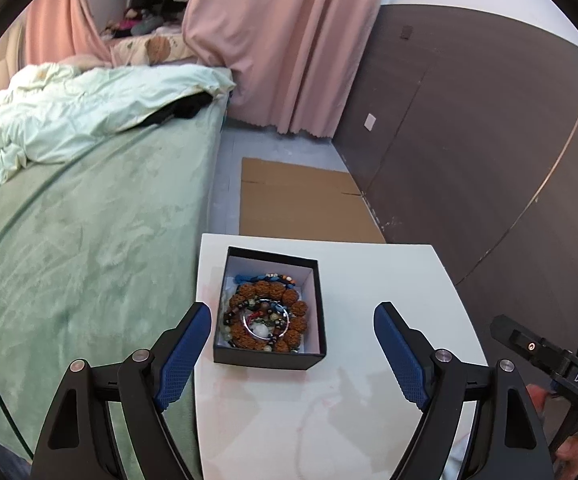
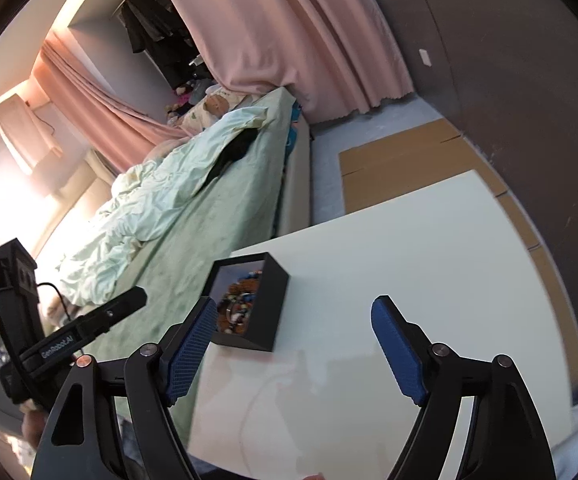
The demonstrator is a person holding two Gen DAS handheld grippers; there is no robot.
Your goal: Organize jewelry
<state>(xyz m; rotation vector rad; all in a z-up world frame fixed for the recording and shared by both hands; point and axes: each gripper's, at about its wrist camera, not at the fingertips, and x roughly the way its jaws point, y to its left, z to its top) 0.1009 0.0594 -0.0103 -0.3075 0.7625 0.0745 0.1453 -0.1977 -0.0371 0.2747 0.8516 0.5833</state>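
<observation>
Black box (image 1: 269,354) on the white desk (image 1: 369,280) holds all the bracelets (image 1: 267,314). Both the left tool (image 1: 293,356) and right tool (image 2: 291,348) gape empty, clear of it. Sorting looks finished; next probably needs a lid, none visible.

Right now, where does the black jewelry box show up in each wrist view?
Left wrist view: the black jewelry box sits at lower centre, on the white table's left part, seen from above with the bead bracelets inside.
Right wrist view: the box is left of centre, by the left finger's tip, seen obliquely and blurred.
Shared landmark: the cardboard sheet on the floor beyond the table.
</observation>
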